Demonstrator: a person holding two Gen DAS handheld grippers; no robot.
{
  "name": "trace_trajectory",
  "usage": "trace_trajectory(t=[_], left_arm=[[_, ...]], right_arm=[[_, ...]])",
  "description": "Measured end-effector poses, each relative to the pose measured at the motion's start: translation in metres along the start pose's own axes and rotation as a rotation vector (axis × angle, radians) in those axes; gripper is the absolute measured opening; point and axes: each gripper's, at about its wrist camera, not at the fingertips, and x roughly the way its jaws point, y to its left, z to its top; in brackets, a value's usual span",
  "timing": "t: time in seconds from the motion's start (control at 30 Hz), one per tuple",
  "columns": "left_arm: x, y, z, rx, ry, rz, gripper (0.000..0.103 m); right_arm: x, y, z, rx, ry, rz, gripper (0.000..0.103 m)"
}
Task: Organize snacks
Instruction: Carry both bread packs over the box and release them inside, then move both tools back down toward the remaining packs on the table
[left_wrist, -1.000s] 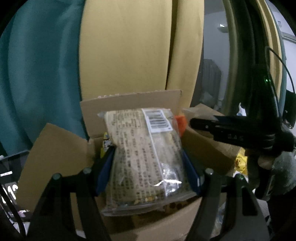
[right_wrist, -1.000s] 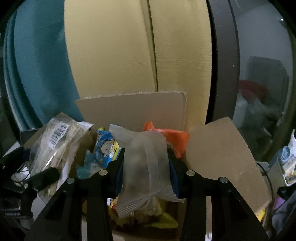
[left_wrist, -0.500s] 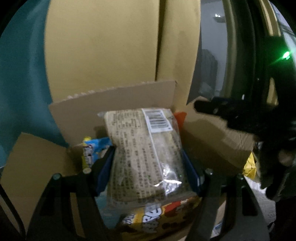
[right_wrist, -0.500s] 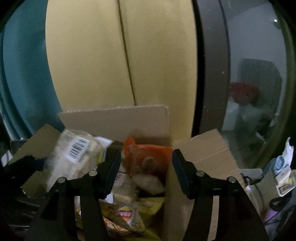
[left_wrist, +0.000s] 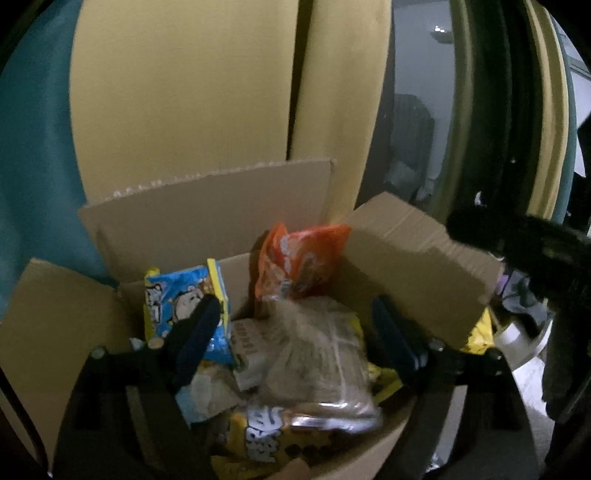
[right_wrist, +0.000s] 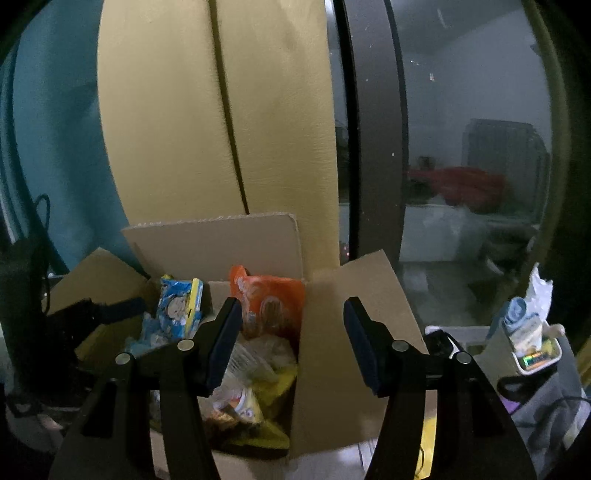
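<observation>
- Cardboard box (left_wrist: 207, 218) fills the lower centre of both views, flaps up, heaped with snack packs.
- Clear printed packet (left_wrist: 317, 354) lies blurred on the heap, lower centre, free of both pads.
- Left gripper (left_wrist: 295, 343): jaws just opened wide, astride that packet, gripping nothing.
- Right gripper (right_wrist: 291, 343): fingers apart and empty above the box.

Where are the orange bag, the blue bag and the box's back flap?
orange bag (left_wrist: 303, 258), left wrist view, printed front.
blue bag (left_wrist: 177, 295), left wrist view, cartoon face.
back flap (right_wrist: 218, 243), right wrist view, bare middle.
</observation>
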Motion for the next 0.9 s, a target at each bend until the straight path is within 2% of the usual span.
trace_trajectory(t=[0.27,0.63,0.9], left_arm=[[-0.053,-0.006,-0.002,0.003,-0.045,0.0,0.085],[-0.126,-0.02,-0.02,-0.018,-0.121,-0.027,0.085],[-0.165,-0.026,-0.04,-0.035,-0.134,-0.033,0.085]], right_arm=[[-0.036,0.006,-0.022,0.014,0.013,0.003,0.061],[-0.094,0.027,-0.045,0.014,0.013,0.005,0.061],[-0.13,0.04,-0.064,0.011,0.009,-0.002,0.061]])
